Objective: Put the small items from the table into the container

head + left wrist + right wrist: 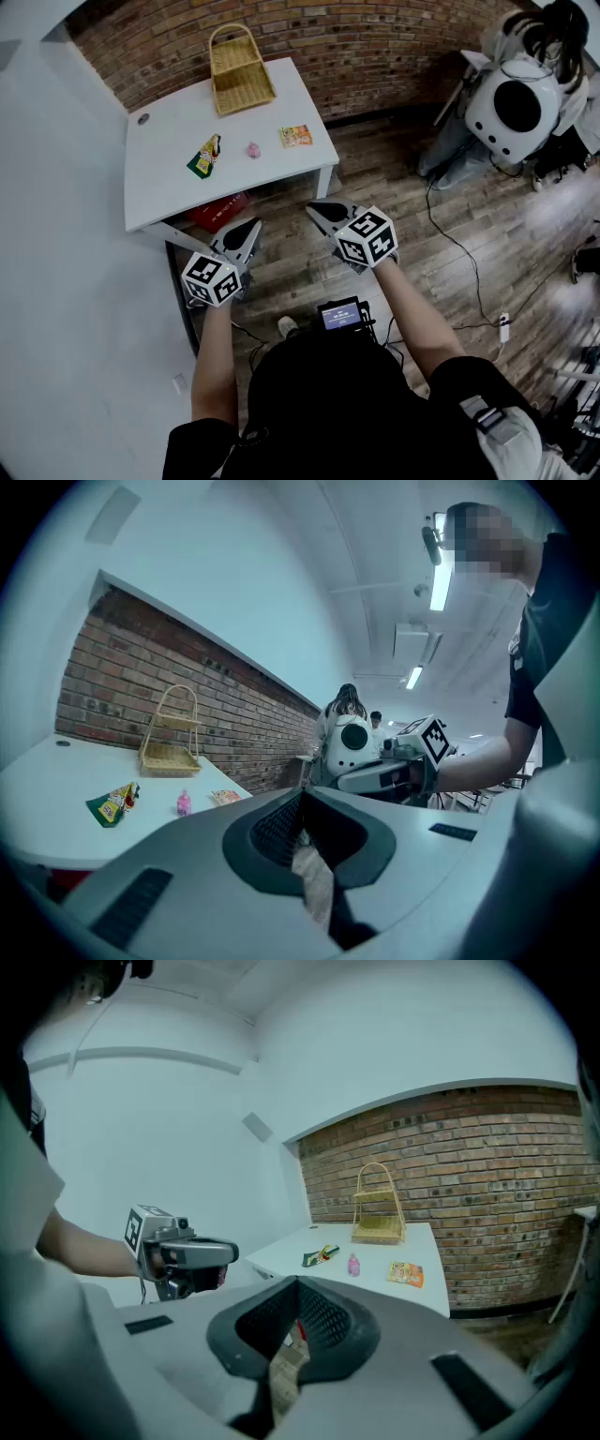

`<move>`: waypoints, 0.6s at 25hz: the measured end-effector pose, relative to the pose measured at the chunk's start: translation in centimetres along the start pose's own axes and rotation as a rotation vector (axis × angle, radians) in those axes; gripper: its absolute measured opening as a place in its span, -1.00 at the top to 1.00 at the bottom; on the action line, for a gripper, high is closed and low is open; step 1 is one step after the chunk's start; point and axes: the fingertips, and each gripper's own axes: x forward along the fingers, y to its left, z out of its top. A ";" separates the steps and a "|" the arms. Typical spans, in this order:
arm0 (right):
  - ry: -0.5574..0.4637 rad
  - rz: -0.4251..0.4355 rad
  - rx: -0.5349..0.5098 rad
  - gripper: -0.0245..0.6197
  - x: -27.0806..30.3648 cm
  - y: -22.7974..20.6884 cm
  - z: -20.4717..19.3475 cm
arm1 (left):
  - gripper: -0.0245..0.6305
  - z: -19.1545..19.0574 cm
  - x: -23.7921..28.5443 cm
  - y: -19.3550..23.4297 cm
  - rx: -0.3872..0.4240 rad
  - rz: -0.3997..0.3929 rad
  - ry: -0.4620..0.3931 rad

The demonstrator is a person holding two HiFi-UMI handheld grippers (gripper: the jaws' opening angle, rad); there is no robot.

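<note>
A white table [169, 141] stands ahead by the brick wall. On its far end sits a wicker basket [242, 70] [169, 752] [378, 1218]. Nearer lie a green packet [205, 157] [112, 805] [321, 1256], a small pink item [253, 150] [184, 803] [353, 1265] and an orange packet [295, 136] [226, 797] [405, 1274]. My left gripper [251, 225] [300, 794] is shut and holds nothing, hovering short of the table's near edge. My right gripper [314, 208] [298, 1283] is likewise shut and empty, just off the table's near right corner.
A red object [217, 211] lies under the table. A white wall runs along the left. At the right back stands a white rounded machine [514, 108] with a person behind it. Cables [459, 248] trail over the wooden floor.
</note>
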 end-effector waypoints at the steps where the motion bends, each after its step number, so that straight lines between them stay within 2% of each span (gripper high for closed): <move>1: 0.000 -0.001 -0.002 0.89 0.0 0.0 0.0 | 0.90 -0.1 0.0 0.0 -0.001 0.002 0.002; 15: -0.010 0.038 0.013 0.89 -0.3 0.1 0.2 | 0.90 -0.4 0.2 -0.4 -0.002 -0.001 0.012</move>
